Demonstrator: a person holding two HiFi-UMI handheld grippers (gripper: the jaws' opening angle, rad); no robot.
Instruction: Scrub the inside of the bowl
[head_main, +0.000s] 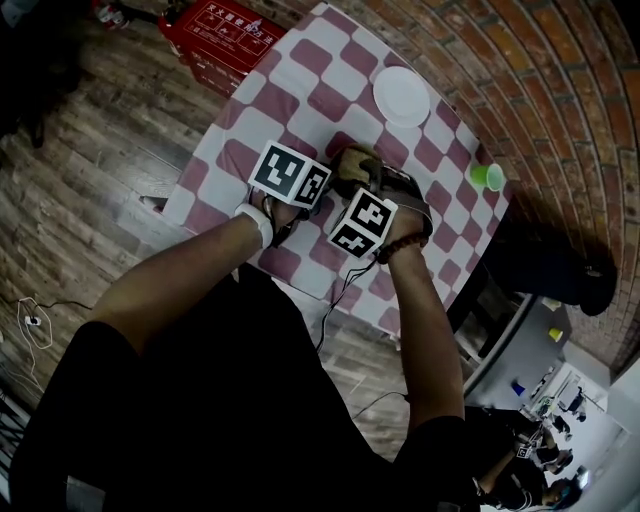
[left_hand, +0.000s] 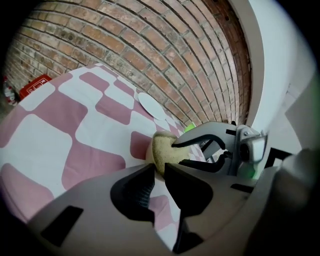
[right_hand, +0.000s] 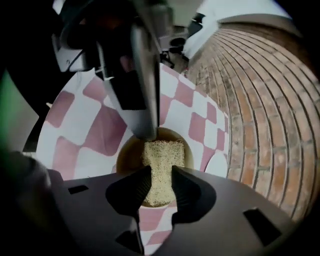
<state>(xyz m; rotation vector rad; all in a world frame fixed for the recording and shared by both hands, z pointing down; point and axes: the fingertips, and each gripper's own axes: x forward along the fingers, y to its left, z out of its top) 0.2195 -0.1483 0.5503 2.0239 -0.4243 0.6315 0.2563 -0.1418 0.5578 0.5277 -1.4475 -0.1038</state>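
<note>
bowl: tan bowl (head_main: 350, 165) with a brown inside, upright on the tabletop (head_main: 300, 80), about mid-width and toward the near edge, between the two tongs.
left tongs: the left tongs (left_hand: 160, 169) come in from the left at a shallow downward slant. the jaws are drawn to a narrow gap and pinch the bowl's rim on its left side.
right tongs: the right tongs (right_hand: 161, 171) point steeply down over the bowl's mouth, with the jaws closed on a scouring pad (right_hand: 161, 150).
scouring pad: yellowish, fibrous and rectangular. one end is pinched between the jaws and the other hangs inside the bowl. it cannot be told whether it touches the bottom.
marker cubes: a black-and-white marker cube (head_main: 290, 175) rides on the left tongs and another (head_main: 362, 222) on the right, side by side just near of the bowl.
wrists: a white wristband (head_main: 262, 222) on the left, a dark bead bracelet (head_main: 405, 245) on the right.
cloth: a pink and white checked cloth (left_hand: 75, 130) covers the tabletop.
plate: a white plate (head_main: 401, 95) lies flat, far of the bowl and well apart from it.
cup: a green cup (head_main: 487, 177) stands at the right edge of the tabletop, well apart from the bowl.
wall: a red brick wall (left_hand: 150, 50) runs along the far and right sides.
floor: a grey wooden plank floor (head_main: 90, 170) lies to the left, with a red box (head_main: 225, 35) on it beside the far left corner of the tabletop.
</note>
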